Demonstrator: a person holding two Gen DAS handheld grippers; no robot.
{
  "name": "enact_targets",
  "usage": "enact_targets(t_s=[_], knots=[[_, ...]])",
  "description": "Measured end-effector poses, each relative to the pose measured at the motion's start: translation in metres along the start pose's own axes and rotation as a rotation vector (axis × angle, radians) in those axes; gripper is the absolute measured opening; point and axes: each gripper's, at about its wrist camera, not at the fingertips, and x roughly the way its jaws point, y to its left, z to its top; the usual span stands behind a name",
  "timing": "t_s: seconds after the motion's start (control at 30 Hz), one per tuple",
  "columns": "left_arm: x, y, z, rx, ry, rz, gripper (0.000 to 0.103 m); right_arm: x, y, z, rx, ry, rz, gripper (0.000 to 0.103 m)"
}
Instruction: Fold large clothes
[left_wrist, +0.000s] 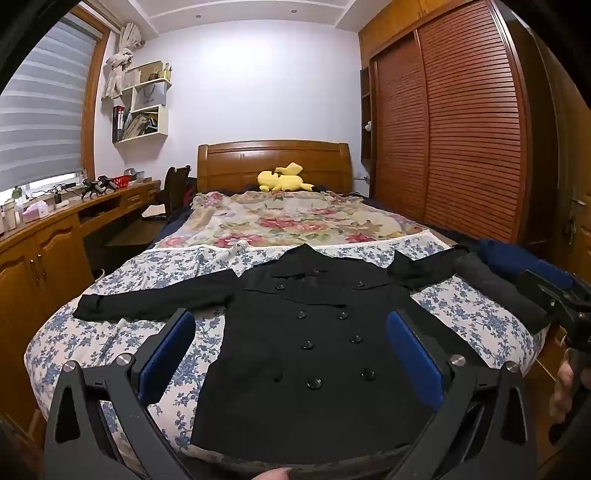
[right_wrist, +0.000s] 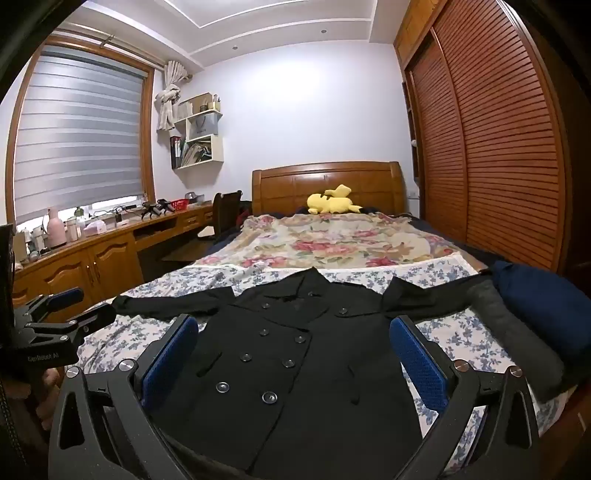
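A black double-breasted coat (left_wrist: 314, 347) (right_wrist: 295, 369) lies flat and face up on the bed (left_wrist: 122, 280), both sleeves spread out to the sides. My left gripper (left_wrist: 291, 321) hovers above the coat's lower half, its blue pads wide apart with nothing between them. My right gripper (right_wrist: 295, 325) hangs over the same hem, open and empty too. The other gripper shows in each view: the right one at the edge (left_wrist: 554, 299), the left one at the edge (right_wrist: 62, 306).
Folded dark blue (right_wrist: 543, 306) and grey (right_wrist: 517, 332) clothes lie by the coat's right sleeve. A floral blanket (left_wrist: 295, 221) and a yellow plush toy (left_wrist: 282, 177) sit farther up the bed. A wooden desk (right_wrist: 110, 236) runs on the left, slatted wardrobe doors (left_wrist: 461, 129) on the right.
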Motion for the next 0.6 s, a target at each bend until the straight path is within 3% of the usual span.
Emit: enact_targets(t_s=[0.6], knots=[[-0.0052,0.0000,0.0035,0.011,-0.005,0.003,0.103,0.0013,-0.0011,-0.0011,0.012,-0.010,0.007,0.103]])
